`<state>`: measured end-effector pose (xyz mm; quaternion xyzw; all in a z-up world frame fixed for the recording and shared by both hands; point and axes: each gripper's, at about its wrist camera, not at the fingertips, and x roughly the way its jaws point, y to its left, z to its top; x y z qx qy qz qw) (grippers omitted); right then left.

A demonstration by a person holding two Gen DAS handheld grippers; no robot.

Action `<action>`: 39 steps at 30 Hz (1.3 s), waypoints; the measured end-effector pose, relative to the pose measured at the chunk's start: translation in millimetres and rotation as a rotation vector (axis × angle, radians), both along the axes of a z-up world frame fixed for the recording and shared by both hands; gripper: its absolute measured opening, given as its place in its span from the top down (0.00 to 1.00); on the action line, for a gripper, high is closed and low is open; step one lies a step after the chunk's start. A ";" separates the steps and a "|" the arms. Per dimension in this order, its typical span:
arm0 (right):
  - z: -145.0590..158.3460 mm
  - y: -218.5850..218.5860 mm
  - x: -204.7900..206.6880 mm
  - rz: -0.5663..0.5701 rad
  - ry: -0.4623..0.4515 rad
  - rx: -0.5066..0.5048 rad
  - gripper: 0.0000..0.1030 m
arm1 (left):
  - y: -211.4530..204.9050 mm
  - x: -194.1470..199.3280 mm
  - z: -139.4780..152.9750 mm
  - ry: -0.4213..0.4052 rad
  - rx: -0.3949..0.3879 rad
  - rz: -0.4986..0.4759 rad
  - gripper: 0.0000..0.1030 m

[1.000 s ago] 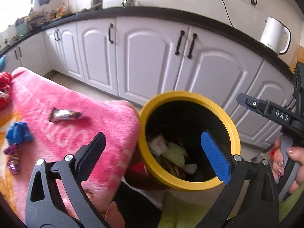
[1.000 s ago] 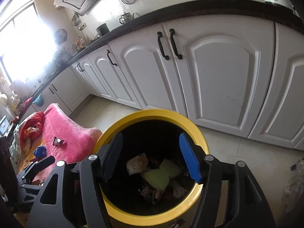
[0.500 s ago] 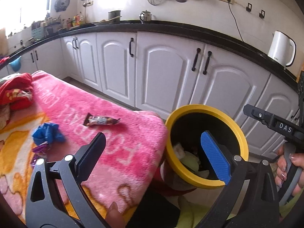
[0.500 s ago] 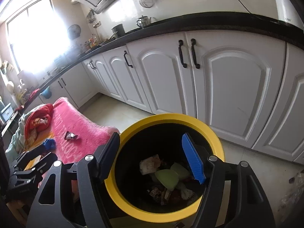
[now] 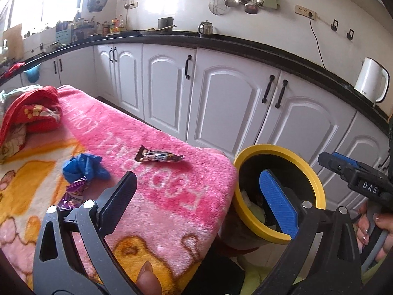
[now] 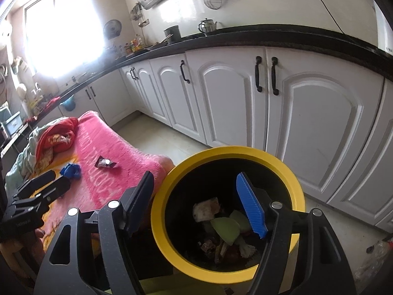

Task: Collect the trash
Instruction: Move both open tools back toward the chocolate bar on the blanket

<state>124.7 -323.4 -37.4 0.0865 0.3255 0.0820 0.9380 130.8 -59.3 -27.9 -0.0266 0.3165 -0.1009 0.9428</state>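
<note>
Wrapper [image 5: 158, 157] of a chocolate bar lies flat on the fluffy pink blanket [image 5: 172, 196], long axis running left to right, glossy brown with crimped ends. Left gripper [image 5: 196, 199] gapes empty; right gripper [image 6: 196, 204], empty too, is widening over the round yellow-rimmed bin [image 6: 282, 164].

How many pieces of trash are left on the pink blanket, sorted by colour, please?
Brown candy bar wrapper: 1
Blue crumpled piece: 1
Purple shiny wrapper: 1
Total: 3
</note>
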 end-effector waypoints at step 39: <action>14.6 109.3 -16.0 0.268 -0.030 -0.103 0.33 | 112.3 -10.5 14.4 -0.023 -0.067 0.232 0.11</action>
